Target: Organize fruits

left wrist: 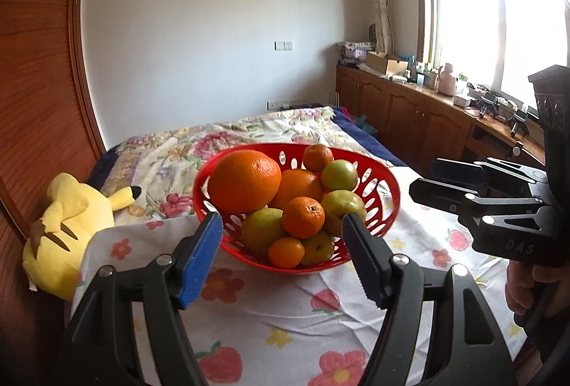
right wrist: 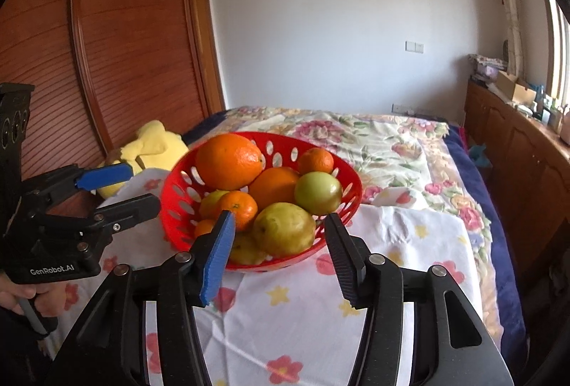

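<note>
Fruit basket (left wrist: 388, 197), red, perforated, on flowered cloth (left wrist: 285, 318); contents: large orange (left wrist: 244, 181) at 10 o'clock of the heap, small oranges, green-yellow fruits; left gripper (left wrist: 283, 232) at basket's 6 o'clock, jaws apart, holding nothing; right gripper (right wrist: 279, 234) likewise parted and unladen; yellow plush toy (left wrist: 67, 222) at 9 o'clock.

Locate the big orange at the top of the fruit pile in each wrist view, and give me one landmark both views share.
Left wrist view: the big orange sits centre-left, on the left side of the red basket, above the open left gripper.
Right wrist view: the big orange sits left of centre, at the basket's upper left.
Shared landmark: the yellow plush toy, left of the basket in both.
</note>
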The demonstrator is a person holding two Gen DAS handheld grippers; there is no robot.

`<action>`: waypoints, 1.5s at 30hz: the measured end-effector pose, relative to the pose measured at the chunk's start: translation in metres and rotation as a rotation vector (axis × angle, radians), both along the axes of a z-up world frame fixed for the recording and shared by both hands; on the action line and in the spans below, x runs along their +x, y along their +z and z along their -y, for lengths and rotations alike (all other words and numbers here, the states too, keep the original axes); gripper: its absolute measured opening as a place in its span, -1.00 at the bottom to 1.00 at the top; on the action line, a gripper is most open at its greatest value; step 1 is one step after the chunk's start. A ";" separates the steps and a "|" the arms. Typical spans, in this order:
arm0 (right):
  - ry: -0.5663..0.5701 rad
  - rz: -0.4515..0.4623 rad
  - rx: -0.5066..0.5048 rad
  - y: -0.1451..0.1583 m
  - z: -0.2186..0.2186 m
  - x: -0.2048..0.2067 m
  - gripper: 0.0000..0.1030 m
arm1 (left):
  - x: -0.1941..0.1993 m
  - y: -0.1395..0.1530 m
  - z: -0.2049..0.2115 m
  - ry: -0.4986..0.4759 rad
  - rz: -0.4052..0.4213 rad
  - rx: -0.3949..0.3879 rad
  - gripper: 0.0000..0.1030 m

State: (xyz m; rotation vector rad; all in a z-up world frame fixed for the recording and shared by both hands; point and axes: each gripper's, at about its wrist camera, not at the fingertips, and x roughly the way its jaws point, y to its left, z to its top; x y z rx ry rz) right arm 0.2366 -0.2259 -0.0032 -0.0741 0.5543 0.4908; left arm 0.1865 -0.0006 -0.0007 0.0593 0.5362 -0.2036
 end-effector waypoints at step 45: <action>-0.166 0.231 0.103 0.054 0.040 -0.141 0.99 | -0.142 0.050 -0.013 0.140 0.168 -0.018 0.80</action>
